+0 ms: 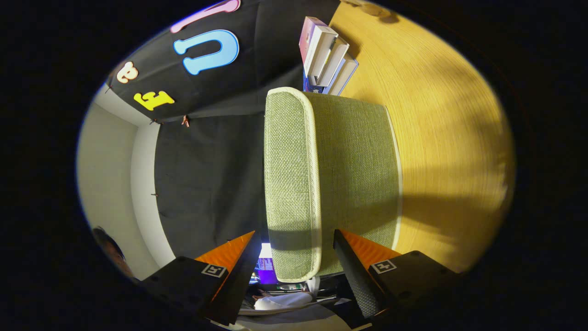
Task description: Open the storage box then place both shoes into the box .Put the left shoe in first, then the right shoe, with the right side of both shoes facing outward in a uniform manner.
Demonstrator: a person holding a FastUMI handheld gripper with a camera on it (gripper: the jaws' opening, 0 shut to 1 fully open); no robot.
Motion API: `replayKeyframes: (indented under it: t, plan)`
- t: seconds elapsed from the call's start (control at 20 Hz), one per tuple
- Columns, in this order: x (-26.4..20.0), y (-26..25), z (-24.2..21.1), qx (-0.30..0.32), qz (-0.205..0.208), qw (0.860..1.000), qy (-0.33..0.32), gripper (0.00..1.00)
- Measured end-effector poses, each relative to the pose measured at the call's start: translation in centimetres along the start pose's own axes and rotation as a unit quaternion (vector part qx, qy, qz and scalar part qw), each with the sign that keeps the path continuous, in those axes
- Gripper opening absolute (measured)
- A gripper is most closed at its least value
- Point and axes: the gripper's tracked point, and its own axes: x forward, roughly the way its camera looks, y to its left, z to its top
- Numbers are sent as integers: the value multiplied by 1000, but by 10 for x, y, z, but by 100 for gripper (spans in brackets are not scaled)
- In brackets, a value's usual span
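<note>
**Straddling the lid's edge**

Reaching forward on a rolled camera view, the gripper (pixel 294 257) has its two fingers spread apart, with the near end of the storage box's lid (pixel 290 184) sitting in the gap between them. One fingertip (pixel 243 248) lies on the lid's flat woven face; the other fingertip (pixel 349 257) lies on the side of the box wall, just under the pale piped rim. Whether either pad actually presses the fabric cannot be told — a dark shadow band crosses the lid right at the tips.

The storage box (pixel 353 174) is a green woven-fabric case with cream piping, standing on the wooden table (pixel 441 138). Its lid is seated on the body with no gap showing, so the box is not yet opened.

Beyond the far end of the box, a small stack of books (pixel 326 57) rests on the table, close to the box but apart from it. On the lid's side — past the table's edge — hangs the black cloth wall (pixel 206 174), and a pale wall panel (pixel 110 174) shows beyond that.
</note>
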Motion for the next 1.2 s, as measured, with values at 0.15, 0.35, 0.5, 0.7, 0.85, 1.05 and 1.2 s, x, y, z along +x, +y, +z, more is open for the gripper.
replayKeyframes:
  t: [0.15, 0.35, 0.5, 0.7, 0.85, 1.05, 1.2]
  plan:
    - [0, -1, 1, 13, 26, 1000, -6, 93]
    - [-7, -3, 0, 17, 38, 999, -13, 36]
    - [-13, 9, 2, -3, 46, 999, -29, 13]
    - [-18, 22, 4, -42, 13, 997, -56, 8]
    - [-25, 44, 9, -59, -3, 995, -81, 5]
    - [-23, 75, 5, -98, -22, 991, -91, 5]
    - [-8, 96, 6, -117, -30, 988, -93, 7]
